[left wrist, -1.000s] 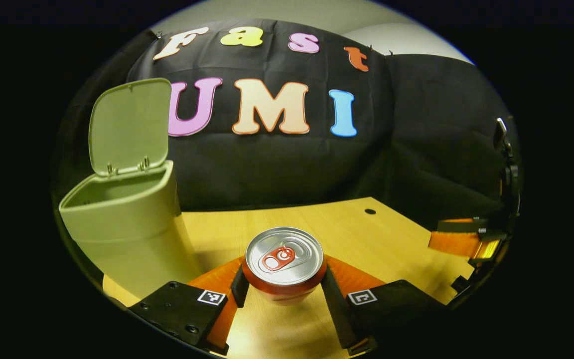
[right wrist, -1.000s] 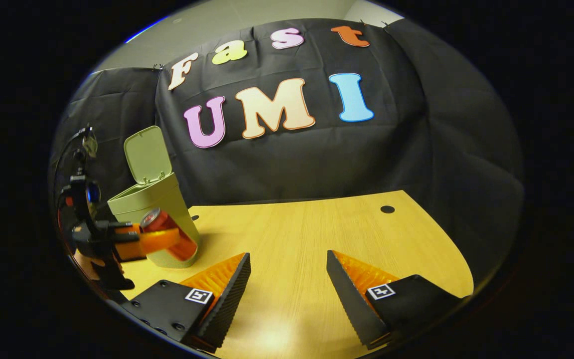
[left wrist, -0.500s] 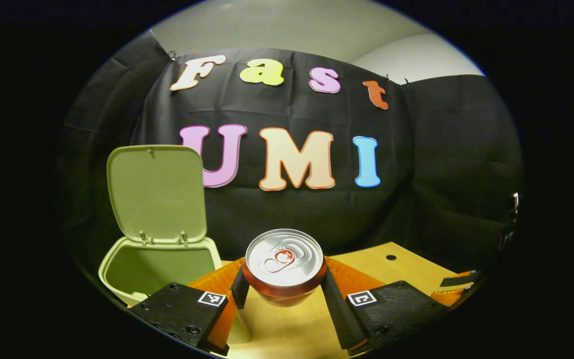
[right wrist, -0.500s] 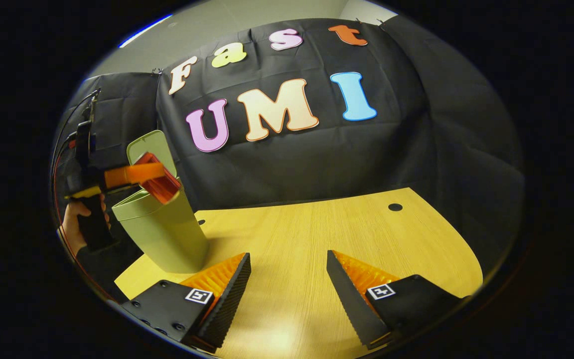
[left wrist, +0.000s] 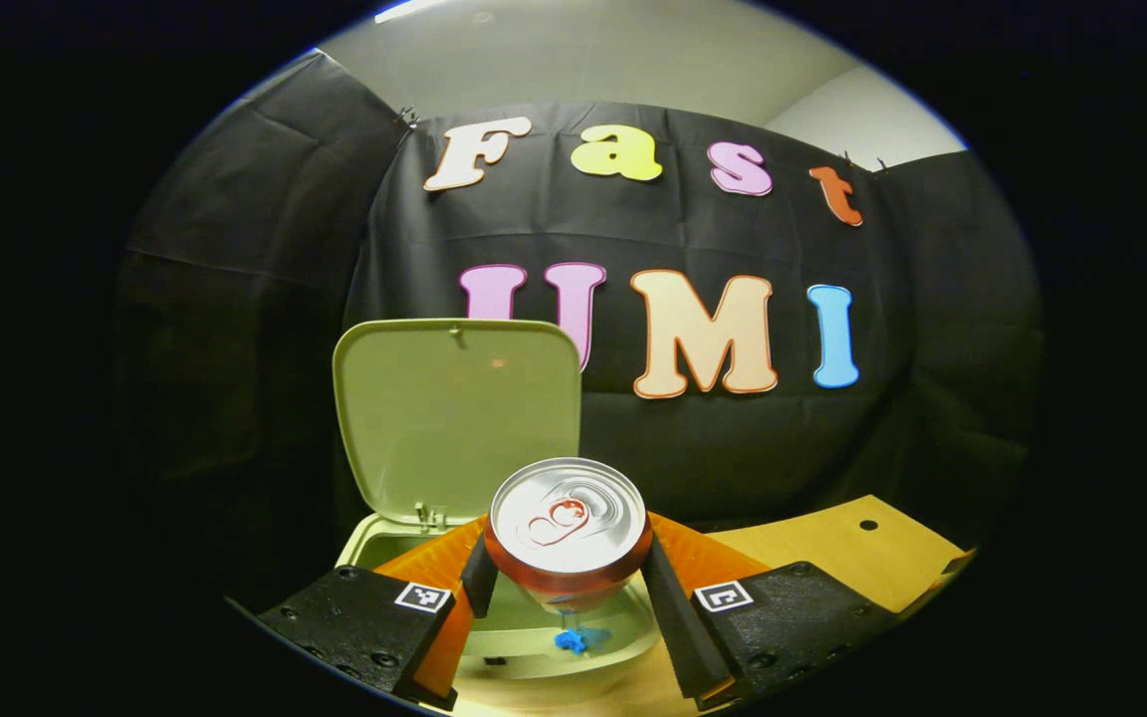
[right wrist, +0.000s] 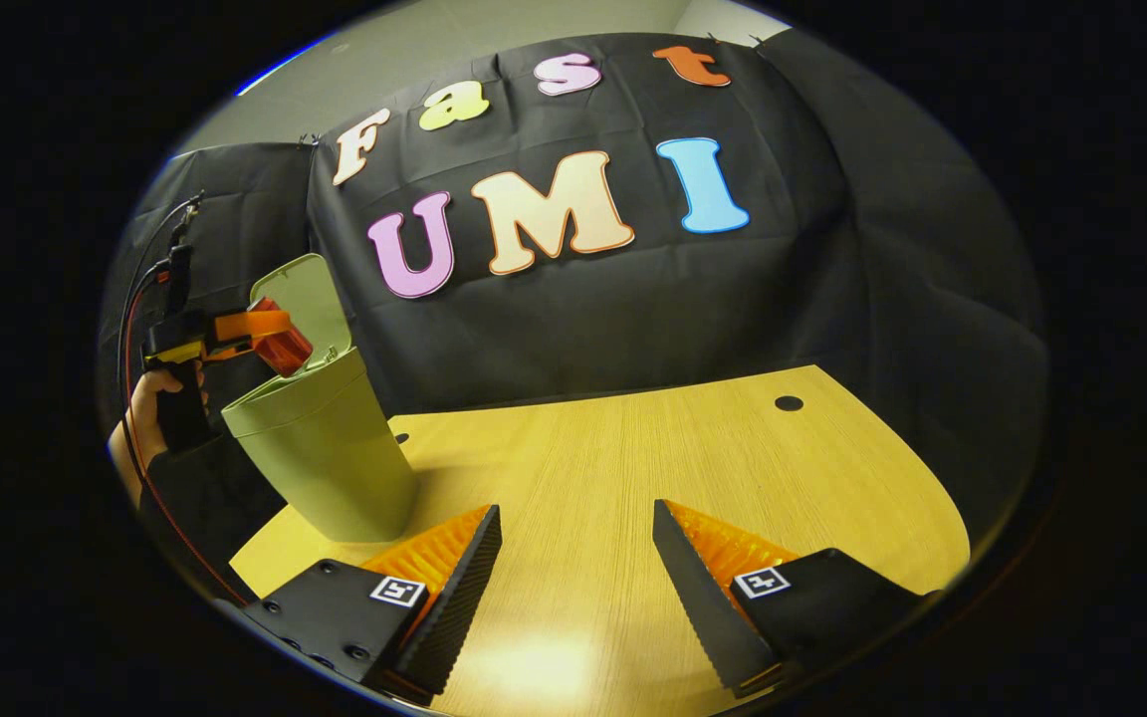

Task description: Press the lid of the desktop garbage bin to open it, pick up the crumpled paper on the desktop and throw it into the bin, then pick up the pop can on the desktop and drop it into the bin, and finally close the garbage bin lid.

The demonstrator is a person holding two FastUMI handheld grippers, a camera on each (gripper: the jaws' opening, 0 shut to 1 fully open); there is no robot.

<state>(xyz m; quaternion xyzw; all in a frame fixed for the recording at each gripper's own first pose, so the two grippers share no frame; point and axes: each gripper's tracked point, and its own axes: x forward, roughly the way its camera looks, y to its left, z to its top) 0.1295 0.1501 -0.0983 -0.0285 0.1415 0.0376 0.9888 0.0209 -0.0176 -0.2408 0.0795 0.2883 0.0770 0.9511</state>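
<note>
can held over the open bin

left gripper [left wrist: 568, 588]: both fingers press the sides of the can [left wrist: 568, 528], a round metal can with a smooth silver top and pull tab, held lifted above the mouth of the bin [left wrist: 573, 647]. the lid [left wrist: 456, 418], a flat rounded-corner panel of matte plastic, stands upright at 11 o'clock from the can, hinged at the bin's far rim; the mouth below the can is unobstructed. a small blue scrap [left wrist: 571, 638] lies inside the bin; what it is cannot be told. the wooden table [left wrist: 832, 548] shows at 4 o'clock.

right gripper [right wrist: 573, 588]: fingers spread wide, gripping nothing, ridged inner faces toward each other, over bare table [right wrist: 633, 478] with open room on all sides. at 10 o'clock stands the tapered bin [right wrist: 325, 458], near the table's edge, and a hand [right wrist: 140, 418] holds the left gripper [right wrist: 270, 339] with the can above the bin's rim.
</note>
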